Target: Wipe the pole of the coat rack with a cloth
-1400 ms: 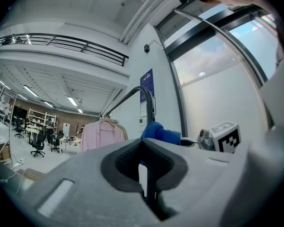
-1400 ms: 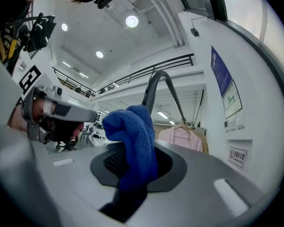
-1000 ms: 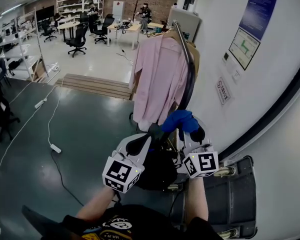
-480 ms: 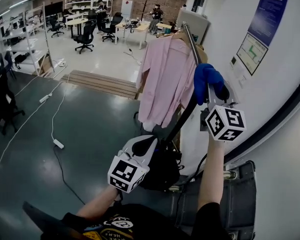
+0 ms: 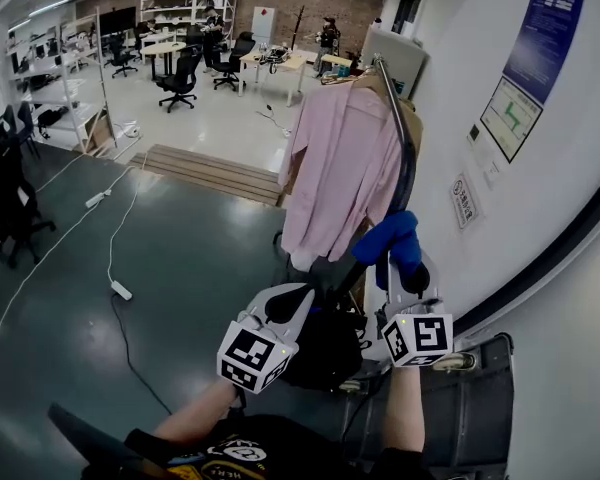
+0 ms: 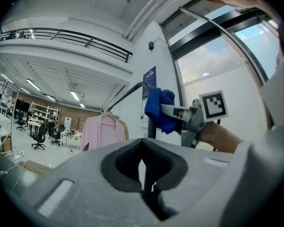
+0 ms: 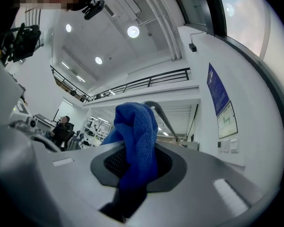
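The coat rack's dark pole (image 5: 408,173) curves down from its top, past a pink shirt (image 5: 345,168), toward my grippers. My right gripper (image 5: 395,258) is shut on a blue cloth (image 5: 390,240), and the cloth is pressed against the pole's lower part. In the right gripper view the cloth (image 7: 137,136) bulges out between the jaws, with the pole (image 7: 163,115) behind it. My left gripper (image 5: 315,270) is shut on the pole just below and left of the cloth. In the left gripper view the pole (image 6: 150,126) rises from the jaws past the cloth (image 6: 158,108).
A white wall (image 5: 500,218) with posters stands close on the right. A dark suitcase (image 5: 470,388) sits at the lower right and a black bag (image 5: 320,346) lies at the rack's foot. A power strip (image 5: 120,290) with its cable lies on the floor to the left.
My right gripper carried the cloth high up the pole half a second ago and has slid back down to the lower part. The left gripper has stayed on the pole.
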Demonstrator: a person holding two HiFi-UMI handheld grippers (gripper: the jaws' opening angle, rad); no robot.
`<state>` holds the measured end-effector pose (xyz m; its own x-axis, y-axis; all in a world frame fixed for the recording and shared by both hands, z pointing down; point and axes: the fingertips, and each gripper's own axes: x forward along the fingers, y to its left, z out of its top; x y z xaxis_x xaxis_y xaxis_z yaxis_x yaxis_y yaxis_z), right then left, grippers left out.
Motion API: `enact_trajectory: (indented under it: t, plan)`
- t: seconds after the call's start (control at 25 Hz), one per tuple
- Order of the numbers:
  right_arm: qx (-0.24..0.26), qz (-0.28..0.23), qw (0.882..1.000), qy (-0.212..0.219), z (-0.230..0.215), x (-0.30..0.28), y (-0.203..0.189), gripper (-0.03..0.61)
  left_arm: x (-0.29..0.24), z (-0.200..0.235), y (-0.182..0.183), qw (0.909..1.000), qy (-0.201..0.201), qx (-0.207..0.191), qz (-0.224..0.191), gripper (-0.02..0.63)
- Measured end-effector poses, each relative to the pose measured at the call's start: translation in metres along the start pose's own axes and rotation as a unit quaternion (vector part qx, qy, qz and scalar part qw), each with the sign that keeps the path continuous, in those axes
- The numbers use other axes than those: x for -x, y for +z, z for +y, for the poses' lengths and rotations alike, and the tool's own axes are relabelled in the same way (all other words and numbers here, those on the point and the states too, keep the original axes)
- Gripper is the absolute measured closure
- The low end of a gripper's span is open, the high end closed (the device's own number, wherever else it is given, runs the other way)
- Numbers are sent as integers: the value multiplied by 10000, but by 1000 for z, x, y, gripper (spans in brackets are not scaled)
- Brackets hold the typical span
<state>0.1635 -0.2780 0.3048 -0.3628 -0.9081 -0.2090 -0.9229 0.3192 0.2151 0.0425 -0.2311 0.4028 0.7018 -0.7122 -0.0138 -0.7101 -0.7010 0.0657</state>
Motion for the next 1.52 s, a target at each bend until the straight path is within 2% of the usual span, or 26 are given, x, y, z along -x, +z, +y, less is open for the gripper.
enact_trajectory:
  t: [0.24, 0.4, 0.56, 0.72, 0.88, 1.08, 1.28, 1.52]
  plan:
    - [-113, 982, 9950, 124, 26, 20, -101, 505, -2, -4, -7, 10000, -21, 15, 57, 611]
    - [-214, 1177, 9928, 65, 29, 22, -123, 505, -2, -7, -6, 10000, -30, 18, 56, 611]
    - [81, 786, 9969, -37, 23, 19, -89, 505, -2, -6, -4, 10000, -1, 22, 32, 611]
    - [192, 171, 9996, -68, 10, 7, -29, 505, 2, -1, -3, 10000, 85, 38, -27, 611]
    - [316, -292, 9986, -299, -16, -13, 38, 505, 3, 2, -1, 9999, 122, 60, -51, 611]
    - [541, -544, 9965, -334, -37, -51, 99, 505, 8, 3, 2, 9998, 148, 51, -98, 611]
    - [490, -540, 9969, -285, -43, -71, 112, 505, 8, 0, 0, 9998, 133, 81, -91, 611]
    - [408, -652, 9969, -187, -19, -30, 85, 506, 14, 6, -3, 9998, 174, 120, -43, 611]
